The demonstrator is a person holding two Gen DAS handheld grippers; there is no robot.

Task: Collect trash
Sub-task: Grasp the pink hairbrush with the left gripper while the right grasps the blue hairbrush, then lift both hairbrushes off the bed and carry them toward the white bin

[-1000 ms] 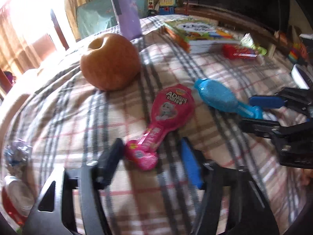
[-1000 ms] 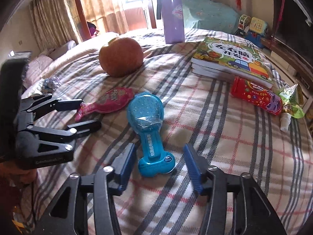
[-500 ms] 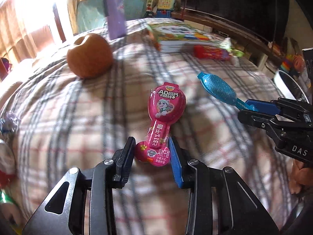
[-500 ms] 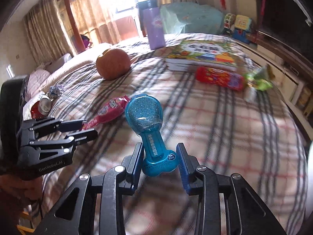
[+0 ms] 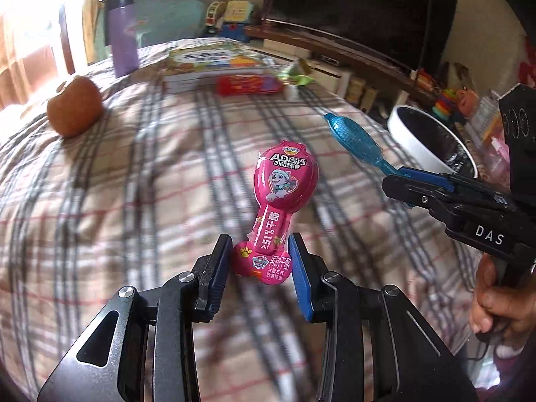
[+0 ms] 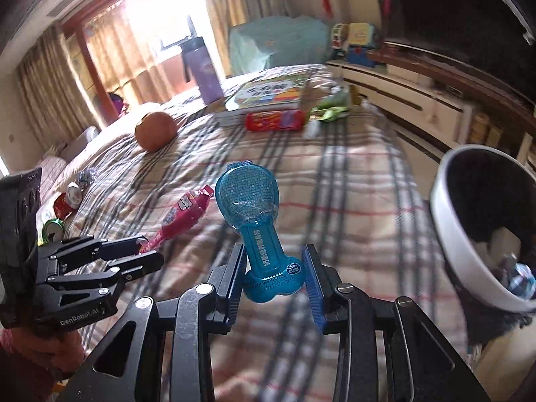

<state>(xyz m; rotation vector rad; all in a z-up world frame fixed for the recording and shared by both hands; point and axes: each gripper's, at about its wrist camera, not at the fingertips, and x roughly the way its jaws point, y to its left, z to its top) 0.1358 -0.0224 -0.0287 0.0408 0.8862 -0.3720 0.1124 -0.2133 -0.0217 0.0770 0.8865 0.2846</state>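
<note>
Right wrist view: plaid-covered bed (image 6: 335, 181) is still littered – red snack pack (image 6: 274, 121), green wrapper (image 6: 330, 111), cans (image 6: 63, 201) left. Trash bin (image 6: 445, 234) is already partly filled. Blue wrapper (image 6: 254, 221) is clamped in right tongs (image 6: 274, 279), pink wrapper (image 5: 278, 201) in left tongs (image 5: 261, 264); both are held above the bed, not yet dropped in.

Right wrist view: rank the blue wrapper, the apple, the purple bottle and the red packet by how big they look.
1. blue wrapper, though nearness inflates it
2. purple bottle
3. red packet and apple look too alike to rank
</note>
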